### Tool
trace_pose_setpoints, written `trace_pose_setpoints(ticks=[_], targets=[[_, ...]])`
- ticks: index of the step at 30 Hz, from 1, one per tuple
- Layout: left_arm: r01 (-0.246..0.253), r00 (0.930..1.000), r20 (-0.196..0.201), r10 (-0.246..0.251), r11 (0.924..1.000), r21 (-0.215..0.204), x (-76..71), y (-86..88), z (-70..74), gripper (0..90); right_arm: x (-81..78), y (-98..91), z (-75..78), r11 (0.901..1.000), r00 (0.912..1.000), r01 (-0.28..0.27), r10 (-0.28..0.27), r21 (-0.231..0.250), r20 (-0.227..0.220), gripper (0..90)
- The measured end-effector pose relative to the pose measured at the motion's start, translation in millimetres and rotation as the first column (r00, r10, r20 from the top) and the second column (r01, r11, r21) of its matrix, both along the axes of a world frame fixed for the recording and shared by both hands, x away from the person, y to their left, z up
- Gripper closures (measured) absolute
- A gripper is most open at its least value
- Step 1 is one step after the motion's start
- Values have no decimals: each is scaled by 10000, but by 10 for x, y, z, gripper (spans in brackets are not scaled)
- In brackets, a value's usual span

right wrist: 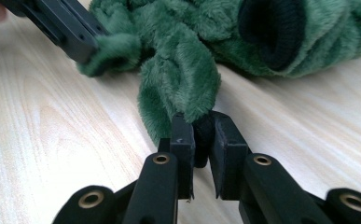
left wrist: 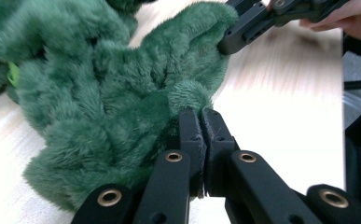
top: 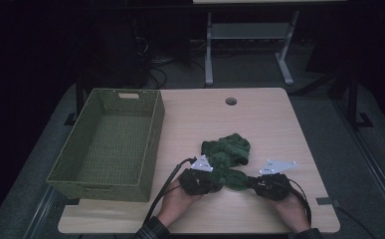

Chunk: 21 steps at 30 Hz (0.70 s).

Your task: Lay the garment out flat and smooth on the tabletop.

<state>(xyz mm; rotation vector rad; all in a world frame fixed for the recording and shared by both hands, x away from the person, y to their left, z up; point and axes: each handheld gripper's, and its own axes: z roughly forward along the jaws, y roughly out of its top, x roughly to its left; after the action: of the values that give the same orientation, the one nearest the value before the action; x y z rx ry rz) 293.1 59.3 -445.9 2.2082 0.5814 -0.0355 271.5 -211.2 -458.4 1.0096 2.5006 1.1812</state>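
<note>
Room dim. Light wood table (top: 259, 124) centre frame, grey carpet floor (top: 329, 129) around, grey metal desk frame (top: 249, 45) top centre.

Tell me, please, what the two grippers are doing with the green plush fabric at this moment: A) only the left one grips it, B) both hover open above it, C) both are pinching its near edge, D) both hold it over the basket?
C: the left gripper and the right gripper each have their jaws closed on a fold of the green plush fabric, which lies on the table beside the woven basket.
</note>
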Motion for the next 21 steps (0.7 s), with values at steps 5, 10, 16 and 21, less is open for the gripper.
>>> trace_pose_setpoints(ticks=[5,10,16,21], targets=[[-50,10000,-2,50,9996,-267,1,80,95,879,-3,-58,54,9999,9999,131,-131,-13,109,804],[-254,9997,40,257,9980,-577,20,183,169,879,-5,-123,84,9996,9995,271,-270,0,153,803],[-559,9983,106,568,9958,-720,48,316,226,879,-34,-237,133,9986,9981,525,-522,-74,328,804],[-848,9963,65,856,9934,-769,84,404,228,880,-62,-403,164,9950,9943,986,-980,-131,425,804]])
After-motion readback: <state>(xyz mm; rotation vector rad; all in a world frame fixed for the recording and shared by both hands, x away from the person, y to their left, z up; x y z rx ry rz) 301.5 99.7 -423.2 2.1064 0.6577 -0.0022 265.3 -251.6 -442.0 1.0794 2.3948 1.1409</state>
